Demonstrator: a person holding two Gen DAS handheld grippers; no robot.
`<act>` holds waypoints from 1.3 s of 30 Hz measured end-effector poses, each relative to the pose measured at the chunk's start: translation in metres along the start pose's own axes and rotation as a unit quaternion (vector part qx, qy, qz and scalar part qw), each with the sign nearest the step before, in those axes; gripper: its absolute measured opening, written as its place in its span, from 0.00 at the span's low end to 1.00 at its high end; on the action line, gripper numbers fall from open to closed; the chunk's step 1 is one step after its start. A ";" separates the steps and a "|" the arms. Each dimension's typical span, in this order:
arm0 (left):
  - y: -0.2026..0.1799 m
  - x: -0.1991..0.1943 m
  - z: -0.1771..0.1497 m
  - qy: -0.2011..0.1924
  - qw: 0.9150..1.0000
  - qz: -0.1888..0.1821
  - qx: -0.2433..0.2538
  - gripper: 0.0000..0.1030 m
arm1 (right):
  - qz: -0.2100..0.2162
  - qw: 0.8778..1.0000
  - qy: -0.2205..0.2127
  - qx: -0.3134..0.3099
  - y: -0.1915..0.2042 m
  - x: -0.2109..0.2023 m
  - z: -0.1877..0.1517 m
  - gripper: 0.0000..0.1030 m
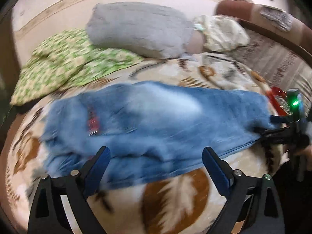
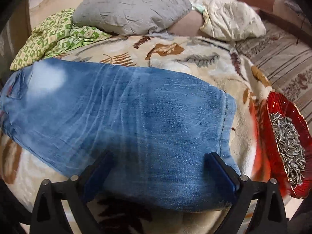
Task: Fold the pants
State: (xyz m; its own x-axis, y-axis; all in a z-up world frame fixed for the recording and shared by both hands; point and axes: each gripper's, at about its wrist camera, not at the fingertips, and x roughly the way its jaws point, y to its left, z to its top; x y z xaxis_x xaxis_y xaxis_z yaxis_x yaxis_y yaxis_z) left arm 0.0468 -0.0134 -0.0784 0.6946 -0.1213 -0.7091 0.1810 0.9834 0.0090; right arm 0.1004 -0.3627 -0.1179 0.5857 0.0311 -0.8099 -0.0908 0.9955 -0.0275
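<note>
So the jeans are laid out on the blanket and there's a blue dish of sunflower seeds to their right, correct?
Not quite: the dish of sunflower seeds is red, not blue, as the right wrist view shows. It does sit right of the jeans on the blanket.

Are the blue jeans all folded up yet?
Partly. The jeans lie flat on the blanket as one long strip, apparently leg over leg. Both the left hand-held gripper and right hand-held gripper are open, holding nothing. Folding the strip shorter looks left.
</note>
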 end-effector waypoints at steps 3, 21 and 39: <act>0.035 -0.010 -0.005 -0.001 0.999 0.023 -0.038 0.95 | 0.023 0.999 -0.036 0.019 -0.005 -0.030 0.015 0.98; 0.157 0.066 -0.014 0.086 0.900 -0.094 -0.417 0.94 | 0.131 0.986 -0.104 0.015 0.049 -0.054 0.049 1.00; 0.154 0.034 -0.038 0.071 0.895 -0.085 -0.431 0.11 | 0.159 0.980 -0.108 0.046 0.034 -0.044 0.039 1.00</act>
State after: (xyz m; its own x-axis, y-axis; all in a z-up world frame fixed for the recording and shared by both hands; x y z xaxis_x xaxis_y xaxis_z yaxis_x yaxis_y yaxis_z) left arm 0.0716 0.1393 -0.1276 0.6020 -0.3204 -0.7314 -0.3721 0.6979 -0.6120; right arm 0.1025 -0.3270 -0.0605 0.6969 0.3487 -0.6267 -0.2289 0.9363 0.2665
